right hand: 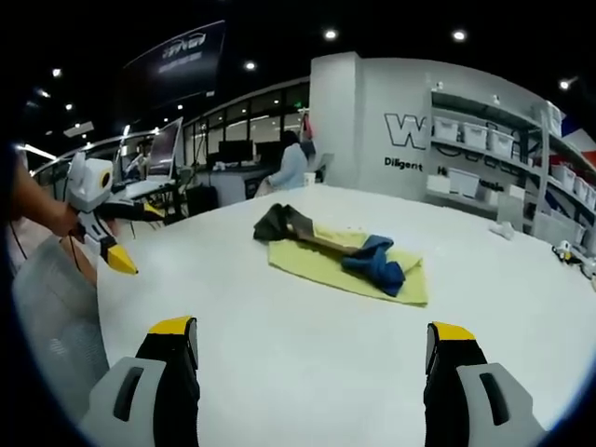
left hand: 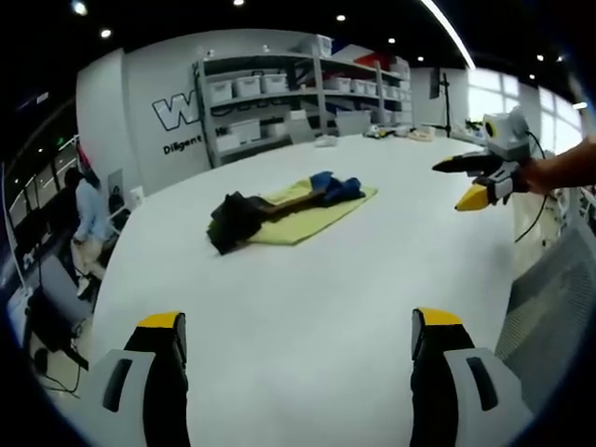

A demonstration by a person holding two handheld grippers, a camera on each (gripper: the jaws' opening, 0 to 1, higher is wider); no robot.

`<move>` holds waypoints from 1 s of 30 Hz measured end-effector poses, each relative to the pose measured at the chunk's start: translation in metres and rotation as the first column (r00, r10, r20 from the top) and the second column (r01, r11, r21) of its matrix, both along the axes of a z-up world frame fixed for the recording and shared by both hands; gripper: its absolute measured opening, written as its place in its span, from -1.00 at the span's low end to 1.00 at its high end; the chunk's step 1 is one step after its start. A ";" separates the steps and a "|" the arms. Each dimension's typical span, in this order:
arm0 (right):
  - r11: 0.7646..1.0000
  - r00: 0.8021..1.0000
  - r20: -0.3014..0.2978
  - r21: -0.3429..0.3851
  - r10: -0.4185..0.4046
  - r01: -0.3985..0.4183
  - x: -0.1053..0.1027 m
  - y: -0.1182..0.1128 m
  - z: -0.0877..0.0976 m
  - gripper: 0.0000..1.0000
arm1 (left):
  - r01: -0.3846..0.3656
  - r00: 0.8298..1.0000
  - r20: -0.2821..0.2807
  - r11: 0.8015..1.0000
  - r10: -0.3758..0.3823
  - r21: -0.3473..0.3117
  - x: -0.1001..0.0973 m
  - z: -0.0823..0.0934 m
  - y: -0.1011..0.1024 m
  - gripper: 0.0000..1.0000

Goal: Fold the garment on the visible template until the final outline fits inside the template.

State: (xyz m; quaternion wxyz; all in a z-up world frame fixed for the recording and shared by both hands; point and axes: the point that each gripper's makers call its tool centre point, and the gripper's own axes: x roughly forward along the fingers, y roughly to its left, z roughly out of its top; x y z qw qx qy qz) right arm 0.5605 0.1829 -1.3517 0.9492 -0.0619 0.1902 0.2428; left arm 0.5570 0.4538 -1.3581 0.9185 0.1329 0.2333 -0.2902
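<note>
A crumpled garment (left hand: 244,212), black at one end with brown and blue parts, lies bunched on a yellow-green template (left hand: 312,220) in the middle of a white table (left hand: 307,298). In the left gripper view my left gripper (left hand: 298,321) hangs open over bare table, well short of the garment. My right gripper (left hand: 473,179) floats open at the right, held by a hand. From the right gripper view, the garment (right hand: 321,240) and template (right hand: 321,265) lie ahead of my open right gripper (right hand: 312,328). The left gripper (right hand: 119,235) is open at the left.
Shelves with white bins (left hand: 279,98) stand behind the table. A person (right hand: 291,163) sits at desks beyond the table's edge. Small items (left hand: 410,132) lie at the far end of the table. A grey mesh surface (left hand: 549,298) sits beside the table's near corner.
</note>
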 end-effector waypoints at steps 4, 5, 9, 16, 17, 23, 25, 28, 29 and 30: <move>1.000 1.000 0.012 0.003 0.006 -0.006 0.003 0.002 0.004 0.99 | 0.001 1.000 0.003 1.000 -0.001 0.005 0.003 0.002 -0.001 0.94; 1.000 1.000 0.013 0.004 0.006 -0.006 0.003 0.002 0.004 0.99 | 0.002 1.000 0.003 1.000 -0.002 0.005 0.004 0.002 -0.002 0.94; 1.000 1.000 0.018 0.007 0.009 -0.009 0.004 0.003 0.005 0.99 | 0.009 1.000 0.009 1.000 -0.009 0.012 0.005 0.006 -0.004 0.93; 1.000 1.000 0.019 -0.002 0.013 -0.013 0.009 0.000 0.004 0.99 | 0.007 1.000 0.016 1.000 -0.008 0.015 0.012 0.012 -0.007 0.89; 1.000 1.000 0.018 -0.009 0.015 -0.015 0.009 0.000 0.004 0.99 | 0.007 1.000 0.021 1.000 -0.008 0.012 0.013 0.014 -0.008 0.89; 0.998 0.999 0.014 -0.044 0.040 -0.040 0.015 0.000 0.002 0.99 | -0.018 1.000 0.022 1.000 0.018 -0.014 0.021 0.017 -0.011 0.86; 0.998 0.999 0.009 -0.047 0.046 -0.045 0.016 0.000 0.000 0.99 | -0.030 0.999 0.016 0.999 0.030 -0.013 0.023 0.014 -0.011 0.84; 0.996 0.998 -0.004 -0.057 0.062 -0.062 0.020 0.001 -0.004 0.98 | -0.056 0.998 0.002 0.998 0.056 -0.038 0.027 0.015 -0.011 0.84; 0.996 0.998 -0.006 -0.063 0.068 -0.068 0.022 0.001 -0.005 0.96 | -0.065 0.998 0.005 0.997 0.065 -0.039 0.029 0.016 -0.011 0.83; 0.994 0.997 -0.004 -0.072 0.077 -0.077 0.023 0.001 -0.005 0.95 | -0.068 0.998 0.006 0.997 0.069 -0.040 0.031 0.017 -0.010 0.82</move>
